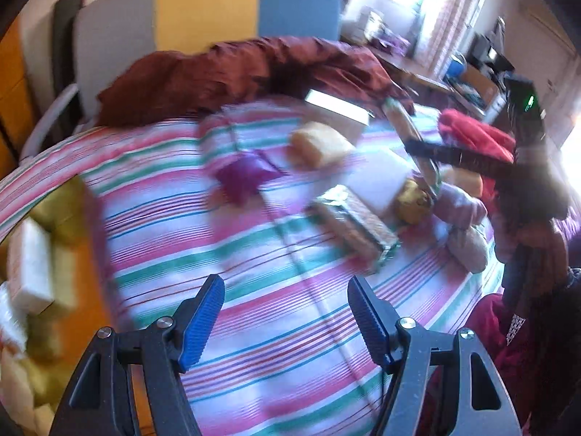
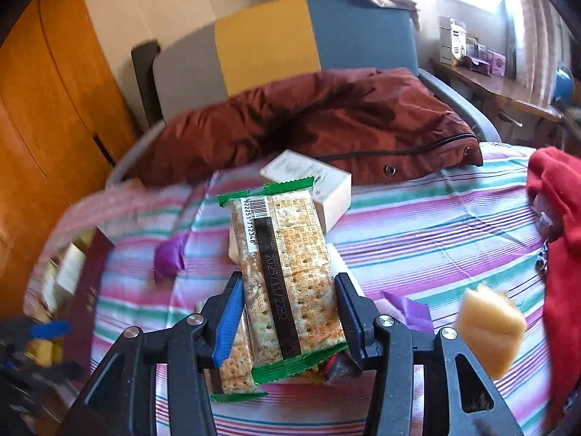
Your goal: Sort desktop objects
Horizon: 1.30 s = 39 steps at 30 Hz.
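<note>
My right gripper (image 2: 288, 287) is shut on a green-edged cracker packet (image 2: 287, 272) and holds it above the striped cloth (image 2: 435, 225); a second cracker packet (image 2: 236, 363) lies under it. My left gripper (image 1: 287, 290) is open and empty above the striped cloth (image 1: 254, 254). In the left wrist view I see a purple packet (image 1: 243, 176), a yellow bun (image 1: 319, 143), a white box (image 1: 337, 109), a cracker packet (image 1: 356, 225) and the right gripper (image 1: 454, 156) above them.
A brown jacket (image 2: 326, 123) lies at the back of the table, a red cloth (image 2: 559, 218) at the right. A box with sorted items (image 1: 40, 254) stands at the left. A yellow bun (image 2: 490, 330) and purple packets (image 2: 169, 254) lie on the cloth.
</note>
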Tool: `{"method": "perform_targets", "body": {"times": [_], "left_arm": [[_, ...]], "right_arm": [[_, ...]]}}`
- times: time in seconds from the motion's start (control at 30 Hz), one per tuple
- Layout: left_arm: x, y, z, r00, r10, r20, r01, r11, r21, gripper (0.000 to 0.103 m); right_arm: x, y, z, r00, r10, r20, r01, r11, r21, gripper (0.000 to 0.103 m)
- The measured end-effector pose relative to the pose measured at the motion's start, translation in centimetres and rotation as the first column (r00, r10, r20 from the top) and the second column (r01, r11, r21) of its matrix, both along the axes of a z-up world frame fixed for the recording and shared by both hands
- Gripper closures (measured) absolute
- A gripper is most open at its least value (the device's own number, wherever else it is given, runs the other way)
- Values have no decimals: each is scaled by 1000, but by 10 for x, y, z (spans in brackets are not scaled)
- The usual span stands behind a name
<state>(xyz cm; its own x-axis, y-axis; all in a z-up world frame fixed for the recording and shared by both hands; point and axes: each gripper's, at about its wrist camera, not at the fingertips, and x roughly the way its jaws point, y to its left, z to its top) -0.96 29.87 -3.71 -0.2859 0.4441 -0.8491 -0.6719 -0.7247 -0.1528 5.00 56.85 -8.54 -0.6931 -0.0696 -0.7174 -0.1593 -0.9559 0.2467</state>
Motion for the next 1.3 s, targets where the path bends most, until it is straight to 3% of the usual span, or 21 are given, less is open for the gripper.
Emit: {"method": "perform_targets", "body": {"times": [0.2, 0.4, 0.53, 0.6, 0.67, 0.77, 0.87, 0.97, 1.23, 1.3], "left_arm": [[-15, 57, -21, 993, -13, 121, 14, 1000, -3, 31], [-25, 100, -32, 994, 8, 108, -3, 999, -45, 31], [-26, 126, -44, 996, 4, 88, 6, 994, -112, 31], [-27, 135, -57, 994, 12, 109, 5, 988, -154, 31], [-29, 137, -66, 990, 27, 135, -7, 989, -149, 29], [-25, 142, -70, 995, 3, 104, 14, 988, -157, 18], [-9, 155, -76, 997, -74, 10, 74, 966, -246, 8], [-11, 150, -79, 999, -44, 16, 47, 976, -211, 0], [-11, 134, -74, 1000, -23, 5, 24, 983, -180, 3], [-10, 132, -73, 1000, -22, -18, 18, 981, -196, 10]], "right_arm": [[2, 13, 7, 999, -32, -32, 30, 998, -56, 53], [8, 19, 14, 997, -37, -70, 32, 997, -70, 53], [9, 14, 17, 997, -20, -81, 15, 999, -53, 53], [10, 13, 19, 996, -14, -87, 10, 999, -53, 53], [11, 12, 20, 996, -10, -93, 5, 998, -57, 53], [11, 12, 20, 995, -8, -96, 2, 998, -62, 53], [12, 9, 22, 995, -1, -101, -4, 999, -51, 53], [13, 8, 24, 994, 1, -113, -6, 999, -47, 53], [11, 15, 19, 996, -32, -86, 29, 999, -31, 53], [10, 16, 17, 996, -42, -73, 41, 999, -23, 53]]}}
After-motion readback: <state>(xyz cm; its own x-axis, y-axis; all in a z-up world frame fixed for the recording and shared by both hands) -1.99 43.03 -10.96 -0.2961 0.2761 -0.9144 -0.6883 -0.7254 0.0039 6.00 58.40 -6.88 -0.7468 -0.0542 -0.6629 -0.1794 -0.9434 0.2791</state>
